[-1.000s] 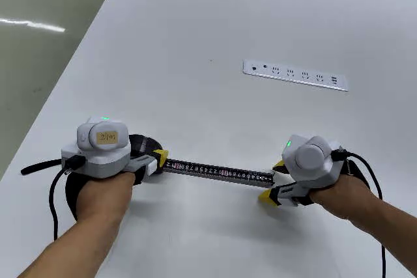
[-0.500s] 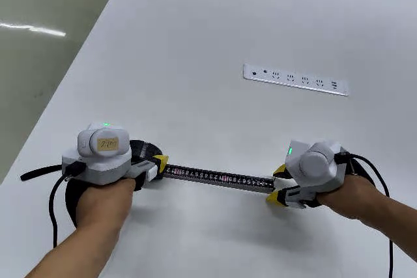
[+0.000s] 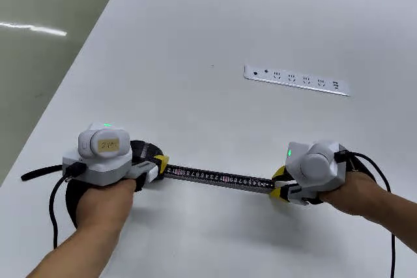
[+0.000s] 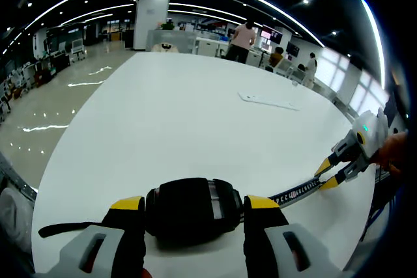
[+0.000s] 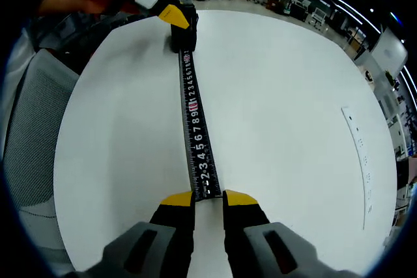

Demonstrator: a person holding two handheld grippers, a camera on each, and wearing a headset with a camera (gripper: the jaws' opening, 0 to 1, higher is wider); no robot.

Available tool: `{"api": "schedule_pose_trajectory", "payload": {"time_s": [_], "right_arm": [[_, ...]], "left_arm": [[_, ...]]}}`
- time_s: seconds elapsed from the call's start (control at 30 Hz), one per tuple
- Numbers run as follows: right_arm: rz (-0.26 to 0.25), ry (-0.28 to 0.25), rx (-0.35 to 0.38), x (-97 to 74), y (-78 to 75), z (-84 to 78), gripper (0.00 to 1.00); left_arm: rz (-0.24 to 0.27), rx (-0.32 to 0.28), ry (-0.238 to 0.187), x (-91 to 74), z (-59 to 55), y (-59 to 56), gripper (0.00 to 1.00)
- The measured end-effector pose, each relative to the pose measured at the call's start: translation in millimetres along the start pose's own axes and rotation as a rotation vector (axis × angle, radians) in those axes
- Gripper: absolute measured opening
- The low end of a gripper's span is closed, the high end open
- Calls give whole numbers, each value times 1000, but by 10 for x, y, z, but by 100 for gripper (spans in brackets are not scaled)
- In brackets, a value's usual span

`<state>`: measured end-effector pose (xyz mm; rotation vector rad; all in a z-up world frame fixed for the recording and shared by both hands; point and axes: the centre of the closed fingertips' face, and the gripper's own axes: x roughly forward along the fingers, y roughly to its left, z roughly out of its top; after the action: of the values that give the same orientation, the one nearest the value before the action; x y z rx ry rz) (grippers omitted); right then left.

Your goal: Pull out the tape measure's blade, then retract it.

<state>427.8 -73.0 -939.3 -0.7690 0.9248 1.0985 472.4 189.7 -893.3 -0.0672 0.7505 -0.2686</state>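
**A:** Where is the tape measure?

**B:** The black, round tape measure case sits at the near left of the white tabletop. It is between the yellow-tipped jaws of the left gripper, which are clenched on its two sides.

**A:** And the blade?

**B:** The dark blade with white numerals is drawn out of the case and runs straight across to the right gripper. In the right gripper view the numbers start low at that gripper's jaws and climb toward the case.

**A:** Does the right one have hold of it?

**B:** Yes, its two yellow tips are pinched on the blade's free end.

**A:** Is the blade resting on the table?

**B:** It runs low and level over it. Whether it touches, I cannot tell.

**A:** Anything else around?

**B:** A long white power strip lies flat farther back on the table, well apart from both grippers. A glossy grey floor lies beyond the table's left edge.
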Motion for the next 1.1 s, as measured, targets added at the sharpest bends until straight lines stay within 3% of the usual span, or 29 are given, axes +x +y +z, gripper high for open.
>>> {"api": "schedule_pose_trajectory", "payload": {"time_s": [0.73,1.1], "right_arm": [[44,-16,-71,14,-2,2,14],[46,-13,-61,11,-11,12,13]], "left_arm": [[9,12,1,3,-1,8,55],[7,15,-6,-10,6,6,54]]}}
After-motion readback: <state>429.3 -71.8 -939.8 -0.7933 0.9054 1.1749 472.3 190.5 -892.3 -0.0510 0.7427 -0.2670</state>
